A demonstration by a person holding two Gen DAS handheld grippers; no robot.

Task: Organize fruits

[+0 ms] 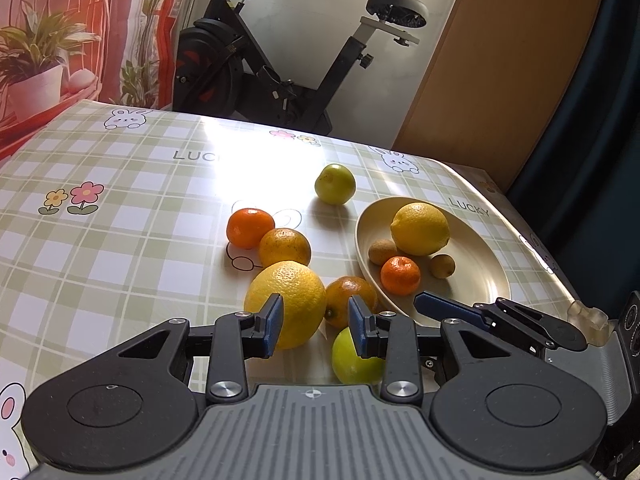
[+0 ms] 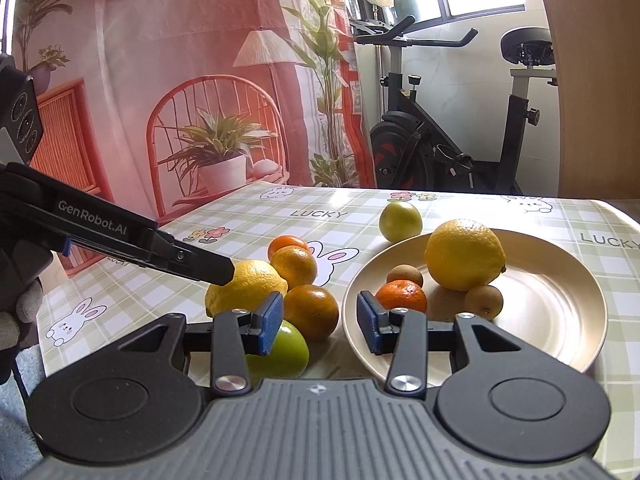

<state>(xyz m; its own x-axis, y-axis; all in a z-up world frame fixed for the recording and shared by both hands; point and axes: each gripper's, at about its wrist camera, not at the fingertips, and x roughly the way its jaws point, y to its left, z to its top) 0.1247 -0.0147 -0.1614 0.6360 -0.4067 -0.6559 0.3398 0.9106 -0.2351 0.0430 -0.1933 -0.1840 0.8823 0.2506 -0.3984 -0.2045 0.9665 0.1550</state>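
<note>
My left tongs point(image 1: 316, 322) stand spread, pinching nothing, above the big lemon point(image 1: 285, 303) and a green fruit point(image 1: 354, 360) half hidden behind one finger. My right tongs point(image 2: 319, 322) gape empty beside the plate point(image 2: 560, 320) holding four fruits.

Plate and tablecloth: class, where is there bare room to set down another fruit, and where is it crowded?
The plate is bare on its near right side, beyond the big lemon and the small brown fruit. The tablecloth lies bare left of the loose pile. It is crowded between the large lemon and the plate's left rim.
</note>
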